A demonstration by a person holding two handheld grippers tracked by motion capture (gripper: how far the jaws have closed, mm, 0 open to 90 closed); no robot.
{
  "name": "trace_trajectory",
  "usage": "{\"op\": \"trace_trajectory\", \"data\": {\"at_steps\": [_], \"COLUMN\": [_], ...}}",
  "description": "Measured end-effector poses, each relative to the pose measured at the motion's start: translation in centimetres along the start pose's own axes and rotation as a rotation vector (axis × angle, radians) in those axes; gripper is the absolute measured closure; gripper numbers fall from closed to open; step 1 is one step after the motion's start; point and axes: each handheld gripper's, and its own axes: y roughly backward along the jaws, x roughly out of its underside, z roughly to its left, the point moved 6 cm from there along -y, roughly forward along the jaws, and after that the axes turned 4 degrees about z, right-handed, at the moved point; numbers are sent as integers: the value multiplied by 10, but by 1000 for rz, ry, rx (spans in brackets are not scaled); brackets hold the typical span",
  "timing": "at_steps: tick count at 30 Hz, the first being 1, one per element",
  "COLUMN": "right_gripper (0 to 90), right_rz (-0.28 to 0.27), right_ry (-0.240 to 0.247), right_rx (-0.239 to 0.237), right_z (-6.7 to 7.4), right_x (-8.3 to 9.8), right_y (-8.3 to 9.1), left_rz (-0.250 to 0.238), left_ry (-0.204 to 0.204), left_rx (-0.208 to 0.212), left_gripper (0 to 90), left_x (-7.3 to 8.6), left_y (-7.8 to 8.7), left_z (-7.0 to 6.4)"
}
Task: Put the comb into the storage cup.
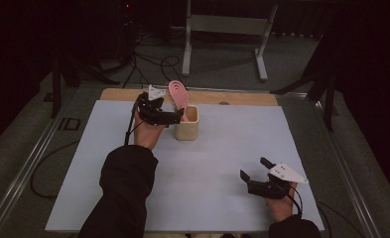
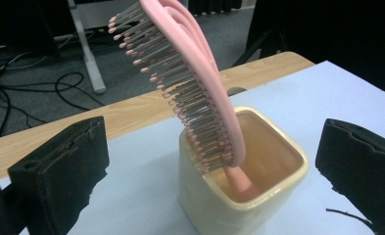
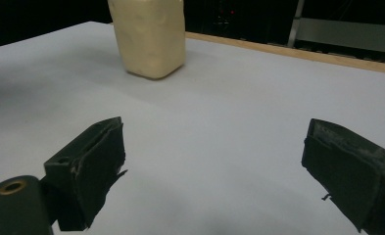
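A pink hairbrush stands handle-down in a cream square cup near the back of the white mat, its head leaning up and back out of the cup. My left gripper is open just left of the cup, jaws wide on either side of cup and brush, touching neither. My right gripper rests open near the mat's front right, nothing between its jaws.
The white mat lies on a wooden table whose edge shows at the back. Beyond it stand a metal frame and floor cables. The person's dark sleeve crosses the mat's front left.
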Motion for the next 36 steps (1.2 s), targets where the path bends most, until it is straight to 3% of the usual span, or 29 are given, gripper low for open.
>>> {"op": "trace_trajectory", "data": {"at_steps": [18, 27, 36], "right_gripper": [86, 86, 86], "right_rz": [1, 1, 3], "right_ry": [1, 0, 3], "right_rx": [0, -1, -4], "right_z": [0, 1, 2], "right_x": [0, 0, 0], "right_y": [0, 0, -1], "left_rz": [-17, -40, -53], "left_ry": [-45, -45, -53], "left_rx": [40, 82, 74], "left_gripper": [1, 1, 1], "left_x": [19, 34, 55], "left_y": [26, 42, 58], "left_z": [-3, -8, -4]}}
